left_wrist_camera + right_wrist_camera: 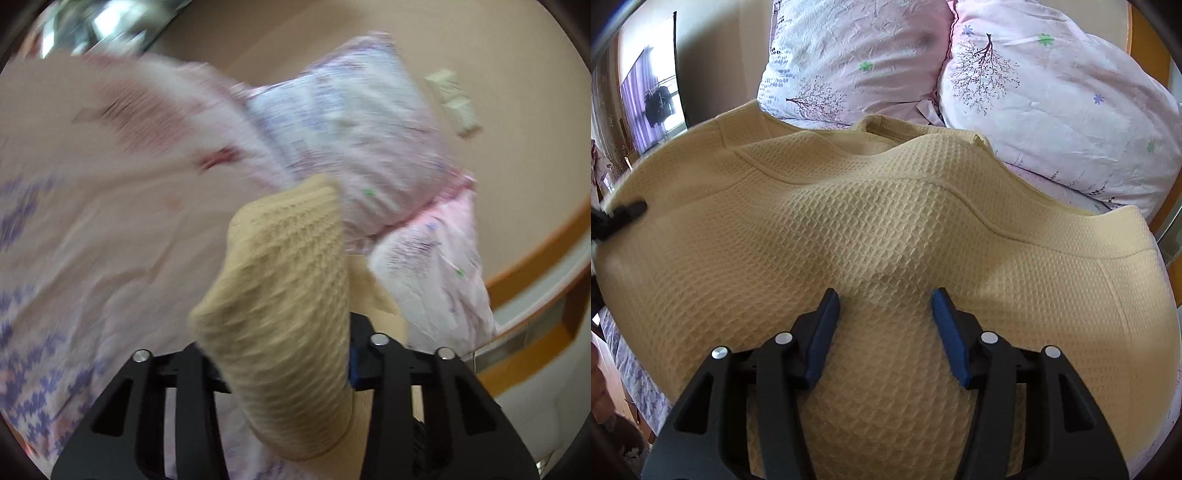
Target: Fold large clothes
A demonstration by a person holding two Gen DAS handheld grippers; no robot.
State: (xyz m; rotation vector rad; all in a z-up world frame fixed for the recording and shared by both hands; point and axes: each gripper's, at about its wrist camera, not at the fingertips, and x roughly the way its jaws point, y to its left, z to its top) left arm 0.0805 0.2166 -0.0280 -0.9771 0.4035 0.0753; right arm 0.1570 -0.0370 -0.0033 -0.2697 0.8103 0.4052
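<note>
Sweater [280, 314], beige waffle knit, rises bunched from the clenched left gripper [291, 369], likely lifted for a fold, with pink pillows [354, 147] blurred beyond. From the right wrist, the right gripper [884, 299] hovers released over the sweater spread on the bed [1056, 184].

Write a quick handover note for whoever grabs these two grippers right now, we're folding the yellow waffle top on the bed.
Left gripper: shut on a bunch of the yellow waffle top, lifted; view blurred.
Right gripper: open, pads resting on or just above the top, gripping nothing.
The top lies spread on the bed in front of two pillows.
Done: one part picked up. Left: fold it over, then the remaining folds.
</note>
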